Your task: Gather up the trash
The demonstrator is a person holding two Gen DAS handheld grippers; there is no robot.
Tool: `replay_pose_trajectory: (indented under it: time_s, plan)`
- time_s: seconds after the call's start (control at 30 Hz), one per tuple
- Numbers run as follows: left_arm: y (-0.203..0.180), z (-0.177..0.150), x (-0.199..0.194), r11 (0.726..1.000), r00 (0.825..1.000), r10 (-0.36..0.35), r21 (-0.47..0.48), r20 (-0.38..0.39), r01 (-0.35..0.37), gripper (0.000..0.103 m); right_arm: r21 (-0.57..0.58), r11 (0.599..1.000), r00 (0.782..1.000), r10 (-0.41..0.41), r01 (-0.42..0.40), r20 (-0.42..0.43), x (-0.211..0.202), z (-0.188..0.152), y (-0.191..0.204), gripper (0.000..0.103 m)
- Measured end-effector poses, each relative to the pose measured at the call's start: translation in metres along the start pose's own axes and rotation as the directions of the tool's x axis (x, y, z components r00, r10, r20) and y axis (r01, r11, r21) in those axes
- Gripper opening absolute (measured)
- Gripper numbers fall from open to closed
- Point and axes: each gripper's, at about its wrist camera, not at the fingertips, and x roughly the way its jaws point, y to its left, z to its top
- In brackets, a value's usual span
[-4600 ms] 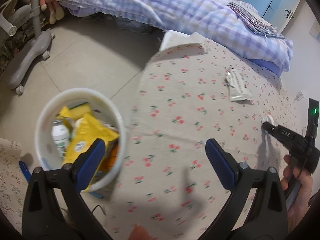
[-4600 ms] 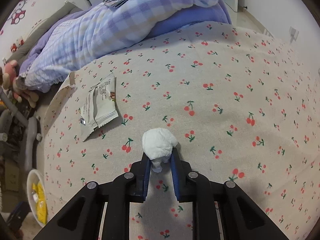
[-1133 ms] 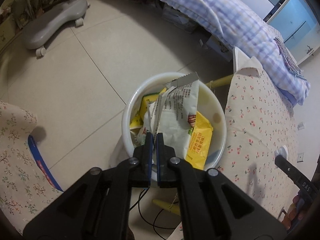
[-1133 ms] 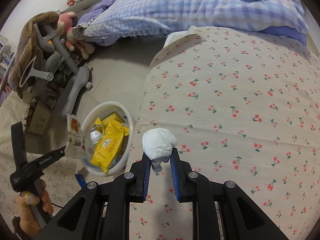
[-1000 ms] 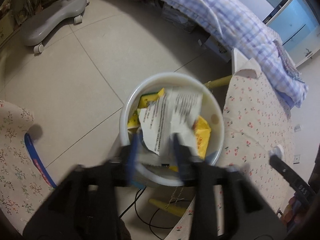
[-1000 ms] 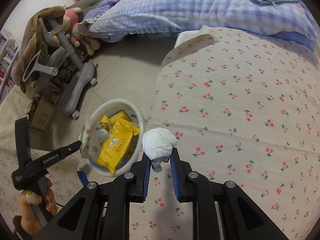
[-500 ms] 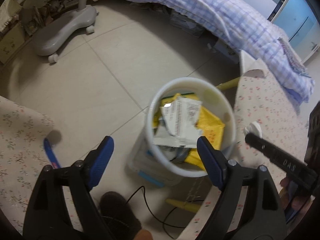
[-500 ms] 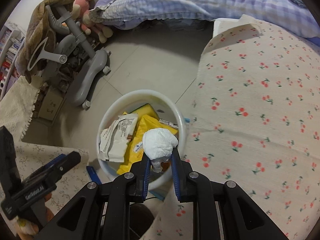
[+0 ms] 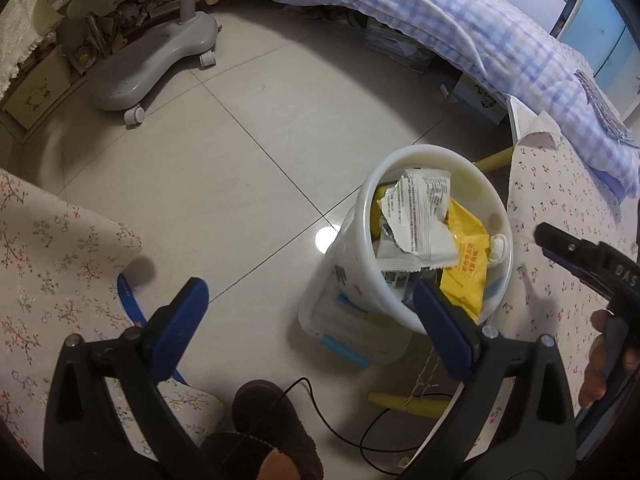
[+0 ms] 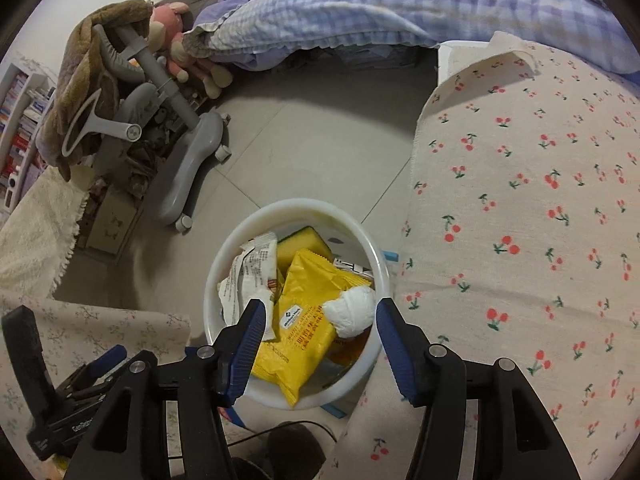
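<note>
The white bin (image 10: 296,206) stands on the floor below both grippers. My right gripper (image 10: 320,308) hangs over it, its jaws opening. The white tissue ball (image 10: 352,314) lies loose on the yellow packet (image 10: 308,320) inside, close to the right finger with neither pad pressing it. A white wrapper (image 10: 252,276) lies on the bin's left side. In the left wrist view my left gripper (image 9: 308,296) is near the bin (image 9: 424,152), jaws opening wide with nothing between them. The wrapper (image 9: 420,216) and ball (image 9: 498,246) rest in the bin.
A table with a cherry-print cloth (image 10: 520,240) borders the bin on the right. A grey wheeled chair base (image 10: 192,160) and a bed with a checked quilt (image 10: 360,8) lie beyond. A floral cloth (image 9: 48,260), a foot (image 9: 272,420) and a floor cable are near.
The left gripper let the white wrapper drop into the bin and opened wide. The right gripper carried the tissue ball from the table to over the bin and opened; the ball now lies inside.
</note>
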Motion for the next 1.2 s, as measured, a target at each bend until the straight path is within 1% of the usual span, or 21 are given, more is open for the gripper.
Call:
replay_pose_trajectory:
  time_s: [0.1,0.17,0.23,0.33,0.4,0.43,0.53,0.6,0.67,0.77,0.8,0.83,0.87,0.93,1.0,1.07,1.13,1.17,1.2]
  plan:
    - [-0.004,-0.007,-0.006,0.999,0.999,-0.033,-0.010,-0.013,0.033,0.102,0.011,1.000,1.000,-0.009,0.008,0.011,-0.018,-0.009,-0.004,0.061]
    - [-0.012,-0.013,-0.016,0.998,0.998,-0.057,-0.004,0.003,0.057,0.102,0.009,1.000,1.000,-0.018,0.018,0.009,-0.028,-0.013,-0.005,0.063]
    - [-0.020,-0.020,-0.024,0.998,0.998,-0.064,0.012,0.020,0.063,0.102,0.003,0.999,0.999,-0.038,0.038,0.017,-0.046,-0.021,-0.006,0.065]
    - [-0.029,-0.036,-0.037,0.997,0.996,-0.072,0.021,0.047,0.071,0.102,-0.017,0.996,0.995,-0.088,0.089,0.052,-0.080,-0.033,-0.009,0.073]
    - [-0.035,-0.050,-0.046,0.997,0.996,-0.069,0.027,0.060,0.067,0.102,-0.025,0.993,0.990,-0.117,0.120,0.080,-0.102,-0.044,-0.012,0.082]
    - [-0.039,-0.056,-0.051,0.997,0.995,-0.066,0.036,0.069,0.063,0.102,-0.028,0.991,0.987,-0.130,0.133,0.099,-0.115,-0.051,-0.015,0.084]
    - [-0.052,-0.076,-0.065,0.996,0.993,-0.066,0.069,0.099,0.059,0.102,-0.054,0.981,0.973,-0.174,0.184,0.154,-0.146,-0.077,-0.018,0.089]
    - [-0.059,-0.087,-0.074,0.995,0.991,-0.060,0.088,0.123,0.050,0.102,-0.076,0.972,0.961,-0.205,0.222,0.187,-0.163,-0.095,-0.020,0.098]
    - [-0.066,-0.100,-0.083,0.993,0.987,-0.069,0.109,0.145,0.053,0.102,-0.087,0.962,0.945,-0.232,0.257,0.231,-0.179,-0.116,-0.023,0.103]
    - [-0.072,-0.117,-0.091,0.990,0.983,-0.086,0.124,0.162,0.066,0.102,-0.078,0.950,0.913,-0.266,0.303,0.310,-0.199,-0.144,-0.026,0.103]
    - [-0.075,-0.123,-0.093,0.989,0.982,-0.091,0.134,0.167,0.069,0.102,-0.061,0.937,0.888,-0.303,0.343,0.347,-0.206,-0.156,-0.027,0.103]
    - [-0.077,-0.127,-0.095,0.987,0.981,-0.091,0.144,0.174,0.066,0.102,-0.046,0.928,0.867,-0.328,0.371,0.374,-0.209,-0.163,-0.027,0.103]
    - [-0.081,-0.132,-0.097,0.985,0.979,-0.088,0.159,0.184,0.059,0.102,-0.029,0.917,0.842,-0.353,0.398,0.408,-0.213,-0.173,-0.027,0.103]
    - [-0.087,-0.140,-0.100,0.982,0.975,-0.085,0.182,0.207,0.047,0.102,0.006,0.902,0.804,-0.387,0.431,0.452,-0.215,-0.190,-0.032,0.103]
    - [-0.091,-0.146,-0.102,0.982,0.968,-0.080,0.186,0.237,0.035,0.102,0.046,0.896,0.776,-0.406,0.441,0.482,-0.213,-0.205,-0.041,0.103]
    - [-0.095,-0.151,-0.102,0.981,0.960,-0.082,0.190,0.267,0.031,0.102,0.072,0.897,0.776,-0.414,0.435,0.476,-0.209,-0.212,-0.049,0.103]
    - [-0.099,-0.156,-0.101,0.980,0.954,-0.069,0.198,0.291,0.011,0.102,0.071,0.903,0.784,-0.406,0.425,0.469,-0.204,-0.214,-0.055,0.103]
    - [-0.100,-0.156,-0.100,0.979,0.953,-0.065,0.203,0.297,0.004,0.102,0.069,0.900,0.781,-0.410,0.431,0.470,-0.203,-0.215,-0.056,0.103]
    - [-0.101,-0.157,-0.100,0.979,0.951,-0.063,0.206,0.301,0.000,0.102,0.072,0.893,0.772,-0.422,0.444,0.475,-0.201,-0.215,-0.057,0.103]
